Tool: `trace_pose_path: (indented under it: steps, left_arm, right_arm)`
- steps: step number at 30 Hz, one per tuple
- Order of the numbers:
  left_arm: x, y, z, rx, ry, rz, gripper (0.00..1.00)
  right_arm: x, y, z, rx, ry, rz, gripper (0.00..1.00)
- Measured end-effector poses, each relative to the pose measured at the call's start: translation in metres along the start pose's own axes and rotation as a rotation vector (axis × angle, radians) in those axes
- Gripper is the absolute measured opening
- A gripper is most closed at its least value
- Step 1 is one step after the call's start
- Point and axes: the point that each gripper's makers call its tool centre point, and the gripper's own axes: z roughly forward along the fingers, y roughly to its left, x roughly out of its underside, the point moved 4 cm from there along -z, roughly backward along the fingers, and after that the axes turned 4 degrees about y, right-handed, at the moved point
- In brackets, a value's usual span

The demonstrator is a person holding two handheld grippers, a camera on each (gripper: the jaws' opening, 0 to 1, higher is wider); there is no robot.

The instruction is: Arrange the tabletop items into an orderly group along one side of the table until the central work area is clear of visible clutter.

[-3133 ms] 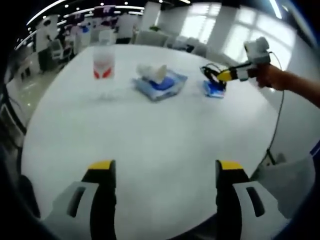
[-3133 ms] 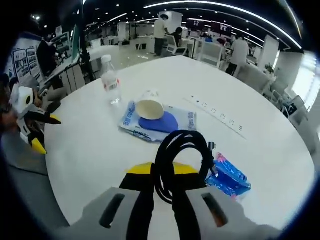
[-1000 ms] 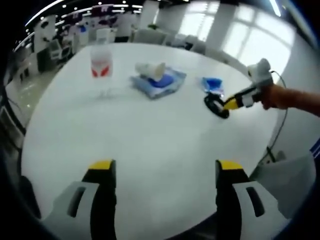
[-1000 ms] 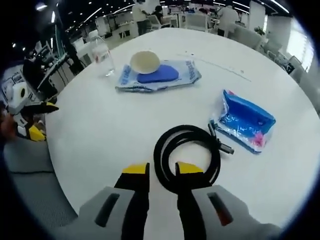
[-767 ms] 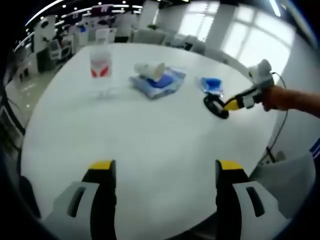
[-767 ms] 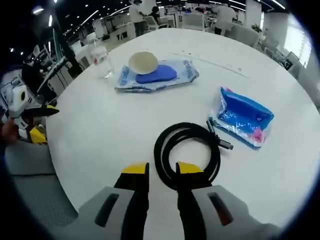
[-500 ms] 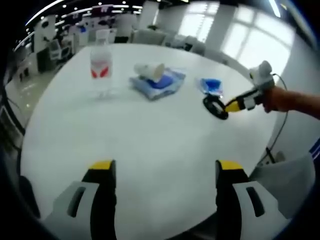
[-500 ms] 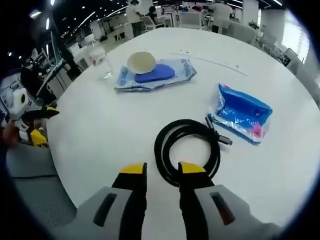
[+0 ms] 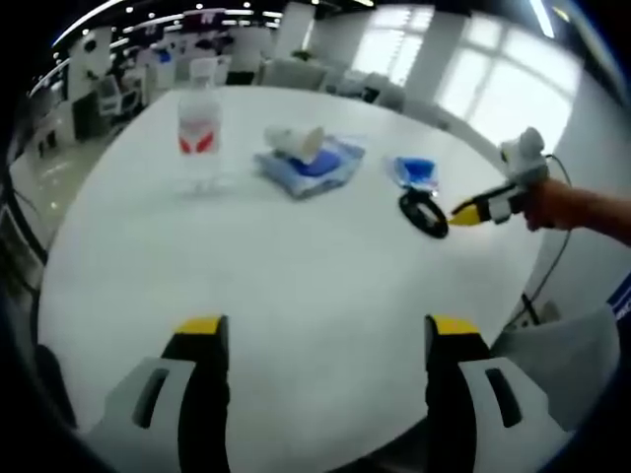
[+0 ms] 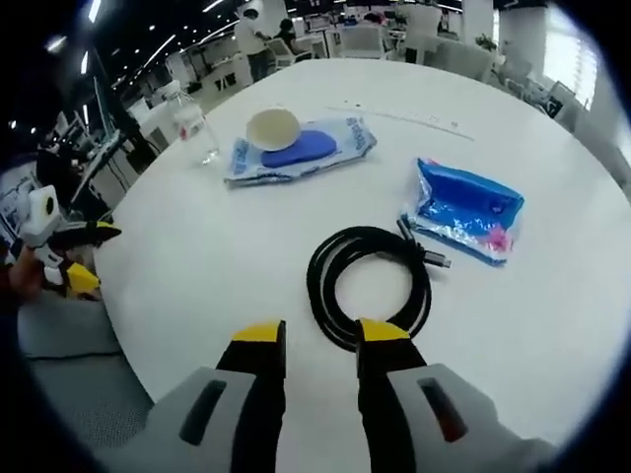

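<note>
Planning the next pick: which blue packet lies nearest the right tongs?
The small crumpled blue packet beside the black cable coil; the larger flat one carries the paper cup.

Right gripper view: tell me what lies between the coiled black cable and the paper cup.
Bare white table fills the stretch between the coiled black cable and the paper cup in the right gripper view; the flat blue-and-white packet sits under the cup.

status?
Both grippers open, empty: left, right. Black cable coiled on table beside blue packet. Nothing in the way.
</note>
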Motion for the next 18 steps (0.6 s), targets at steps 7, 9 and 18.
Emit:
trace_pose_path:
  steps: [7,9,18]
  left_arm:
    - [-0.001,-0.002,0.001,0.011,-0.004,0.008,0.79]
    - [-0.002,-0.004,0.001,0.014,-0.009,0.018,0.79]
    - [-0.001,-0.005,0.001,0.019,-0.014,0.024,0.79]
  right_arm:
    - [0.010,0.003,-0.008,-0.008,-0.037,0.069,0.32]
    - [0.012,0.003,-0.009,-0.004,-0.048,0.082,0.33]
    - [0.021,0.005,-0.021,-0.012,-0.094,0.150,0.37]
